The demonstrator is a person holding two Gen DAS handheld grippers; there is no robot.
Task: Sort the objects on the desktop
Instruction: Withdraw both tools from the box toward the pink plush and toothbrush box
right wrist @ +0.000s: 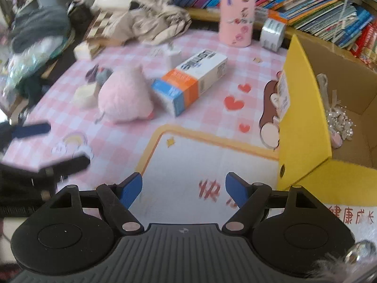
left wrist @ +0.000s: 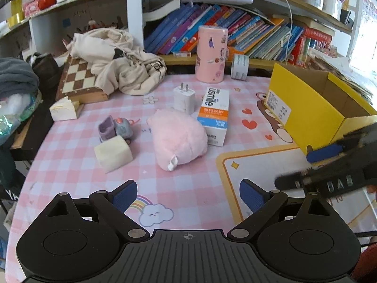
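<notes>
Both empty: left gripper (left wrist: 188,198) and right gripper (right wrist: 183,189) released over the pink checked worktop (left wrist: 70,155), fluffy pink plush toy (left wrist: 179,139) touching the white-orange toothpaste carton (left wrist: 214,115), yellow cardboard box (right wrist: 304,108) just right, likely the sorting bin.

We see soft, even daylight, brightest at the right edge; fisheye curving bends the borders, and motion blur smears the right wrist view.
</notes>
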